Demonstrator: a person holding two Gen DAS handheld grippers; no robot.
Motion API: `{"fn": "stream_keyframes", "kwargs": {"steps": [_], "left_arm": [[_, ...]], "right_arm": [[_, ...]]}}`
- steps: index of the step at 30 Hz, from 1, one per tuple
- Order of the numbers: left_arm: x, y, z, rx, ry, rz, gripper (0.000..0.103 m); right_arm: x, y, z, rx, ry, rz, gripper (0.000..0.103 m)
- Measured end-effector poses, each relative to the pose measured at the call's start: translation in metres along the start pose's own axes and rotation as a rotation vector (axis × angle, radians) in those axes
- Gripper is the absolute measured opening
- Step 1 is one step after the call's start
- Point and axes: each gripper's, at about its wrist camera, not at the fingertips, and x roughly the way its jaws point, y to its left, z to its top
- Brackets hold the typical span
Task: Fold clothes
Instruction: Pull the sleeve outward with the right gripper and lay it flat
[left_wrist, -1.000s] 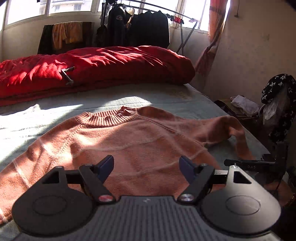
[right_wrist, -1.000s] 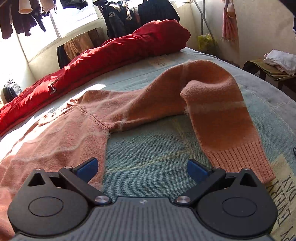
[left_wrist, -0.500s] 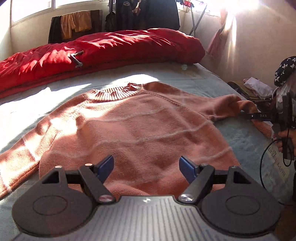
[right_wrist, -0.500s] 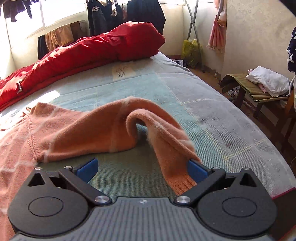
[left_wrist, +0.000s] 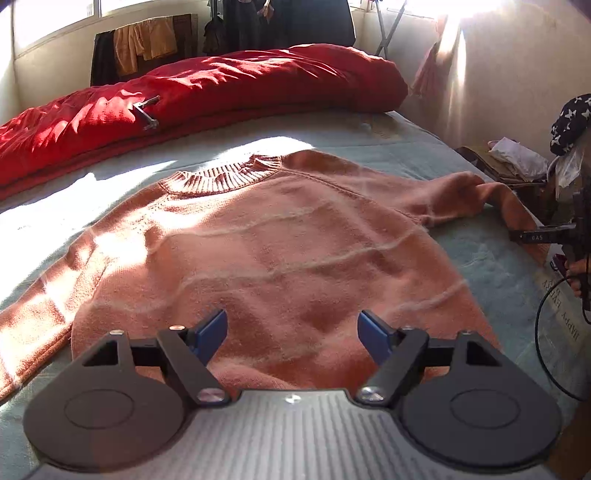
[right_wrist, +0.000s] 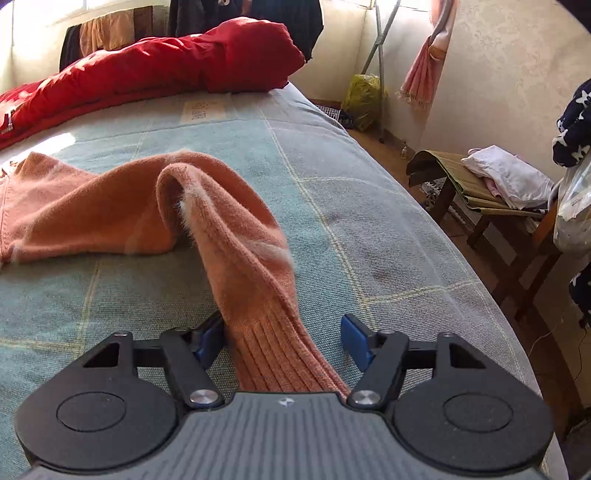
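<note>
The sweater (left_wrist: 280, 251) lies flat on the bed (right_wrist: 332, 166). Its sleeve cuff (right_wrist: 280, 354) runs lengthwise between the spread fingers of the right tool (right_wrist: 282, 334); the left tool (left_wrist: 293, 330), also spread, hovers over the hem at lower centre.

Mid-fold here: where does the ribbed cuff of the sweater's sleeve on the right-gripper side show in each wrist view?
Left wrist view: ribbed cuff sits at the far right edge, beside the right gripper seen from the side.
Right wrist view: ribbed cuff lies bottom centre, between the open fingers of the right gripper.
Shared landmark: the red duvet across the far end of the bed.
</note>
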Motion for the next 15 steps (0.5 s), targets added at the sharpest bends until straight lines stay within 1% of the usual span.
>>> {"fn": "stream_keyframes", "kwargs": {"steps": [2,3,4,5,9,12,13,14,15], "left_arm": [[0.001,-0.002,0.000,0.003,0.003,-0.003,0.078],[0.001,-0.002,0.000,0.004,0.004,-0.005,0.078],[0.002,-0.003,0.000,0.005,0.005,-0.006,0.078],[0.002,-0.004,0.000,0.007,0.007,-0.008,0.078],[0.004,-0.007,0.000,0.012,0.012,-0.014,0.078],[0.004,-0.008,0.000,0.010,0.012,-0.020,0.078],[0.004,-0.008,-0.001,0.008,0.012,-0.022,0.078],[0.003,-0.008,-0.001,0.006,0.012,-0.023,0.078],[0.002,-0.008,-0.002,0.005,0.013,-0.025,0.078]], "right_arm": [[-0.005,0.003,0.005,-0.057,-0.012,-0.020,0.038],[-0.007,0.005,0.009,-0.092,-0.016,-0.036,0.030],[-0.009,0.007,0.013,-0.129,-0.021,-0.052,0.016],[-0.012,0.008,0.019,-0.171,-0.022,-0.076,0.014],[-0.007,0.003,0.045,-0.327,-0.054,-0.254,0.014],[0.004,-0.005,0.061,-0.407,-0.087,-0.382,0.015],[0.010,-0.007,0.065,-0.441,-0.100,-0.428,0.022],[0.015,-0.010,0.069,-0.469,-0.107,-0.470,0.032],[0.022,-0.012,0.071,-0.489,-0.103,-0.504,0.037]]}}
